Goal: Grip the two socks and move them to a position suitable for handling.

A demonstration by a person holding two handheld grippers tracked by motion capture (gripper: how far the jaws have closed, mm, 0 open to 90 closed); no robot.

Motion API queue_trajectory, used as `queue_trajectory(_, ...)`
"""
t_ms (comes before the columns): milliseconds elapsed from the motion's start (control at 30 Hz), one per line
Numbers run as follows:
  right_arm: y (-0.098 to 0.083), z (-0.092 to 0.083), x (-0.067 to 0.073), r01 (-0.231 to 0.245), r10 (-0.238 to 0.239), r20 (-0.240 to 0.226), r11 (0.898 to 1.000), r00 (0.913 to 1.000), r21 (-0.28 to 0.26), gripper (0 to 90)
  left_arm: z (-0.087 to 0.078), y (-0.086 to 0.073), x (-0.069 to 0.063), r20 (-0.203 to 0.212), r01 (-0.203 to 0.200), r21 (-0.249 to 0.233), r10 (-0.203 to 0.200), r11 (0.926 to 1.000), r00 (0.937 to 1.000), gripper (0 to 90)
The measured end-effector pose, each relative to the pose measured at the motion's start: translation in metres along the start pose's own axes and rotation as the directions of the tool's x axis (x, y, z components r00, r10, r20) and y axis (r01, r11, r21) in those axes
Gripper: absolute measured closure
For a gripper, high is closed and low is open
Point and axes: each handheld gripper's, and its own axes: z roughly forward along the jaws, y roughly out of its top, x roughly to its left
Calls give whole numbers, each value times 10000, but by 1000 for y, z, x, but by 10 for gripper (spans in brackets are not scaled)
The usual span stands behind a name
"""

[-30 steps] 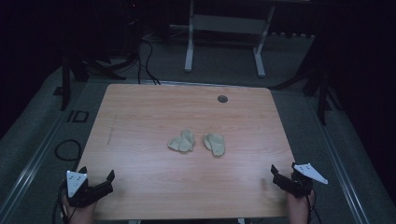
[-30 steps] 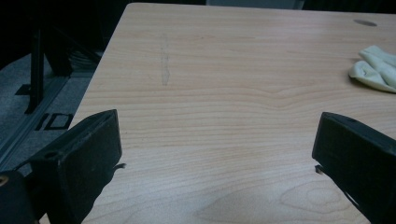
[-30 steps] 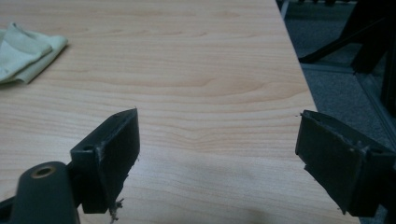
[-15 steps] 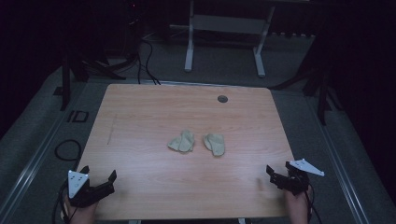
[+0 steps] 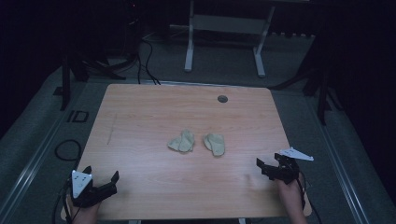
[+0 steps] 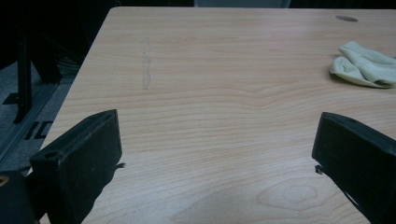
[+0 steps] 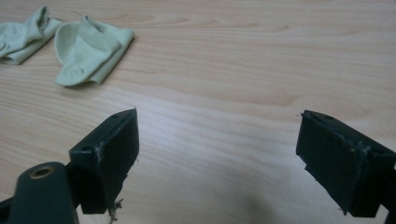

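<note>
Risk first: we judge the main danger to be a poor pinch on soft cloth. Both socks are crumpled and folded over themselves, so a tool closing on a top fold alone could lift one layer and let the rest drag or slip free. Their near edges lie just beside each other, so a wide sweep could snag both or push one away across the smooth surface (image 5: 140, 121).

We count two pale green socks, the left sock (image 5: 182, 141) and the right sock (image 5: 215, 143), lying near the middle of the surface, well apart from both tools. We count two tools: the left tool (image 5: 100, 182) at the near left corner and the right tool (image 5: 270, 168) at the near right edge. Each has its jaws spread wide with nothing between them. One small dark round spot (image 5: 222, 99) sits near the far edge.
</note>
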Motion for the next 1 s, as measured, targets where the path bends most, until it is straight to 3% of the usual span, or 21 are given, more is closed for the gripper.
queue_trajectory(100,5,5,2,306,-301,-199,9992,9993,249,134,0,0,0,57,6,-53,-6,10000,10000,17)
queue_trajectory(133,10,10,6,686,-672,-316,9965,9972,475,134,0,0,0,76,4,-52,-4,10000,10000,17)
queue_trajectory(400,26,26,20,916,-876,-801,9947,9929,473,135,1,0,-3,247,-197,9,197,9998,9995,17)
queue_trajectory(433,27,28,23,900,-863,-763,9949,9933,458,135,1,0,-3,282,-190,-7,191,9998,9994,17)
queue_trajectory(500,31,35,32,1175,-1167,-172,9911,9930,622,134,1,0,-3,364,-148,-50,150,9999,9992,17)
queue_trajectory(567,34,40,37,1282,-1258,-412,9898,9912,625,132,1,0,-3,393,-140,-62,142,9999,9991,17)
queue_trajectory(600,37,46,44,1262,-1204,-899,9900,9886,625,131,1,0,-3,409,-143,-66,146,9999,9991,17)
queue_trajectory(767,44,59,59,1582,-1477,-1303,9846,9804,747,142,2,0,-3,468,-146,-24,147,9999,9988,17)
queue_trajectory(833,52,68,70,1728,-1606,-1436,9820,9765,769,211,2,0,-3,482,-176,-51,179,9998,9987,17)
queue_trajectory(967,57,74,77,1873,-1736,-1515,9789,9731,812,218,2,0,-4,573,-160,-15,161,9999,9982,17)
queue_trajectory(1000,63,80,82,2043,-1881,-1647,9750,9682,873,242,2,0,-5,606,-186,-2,186,9998,9980,17)
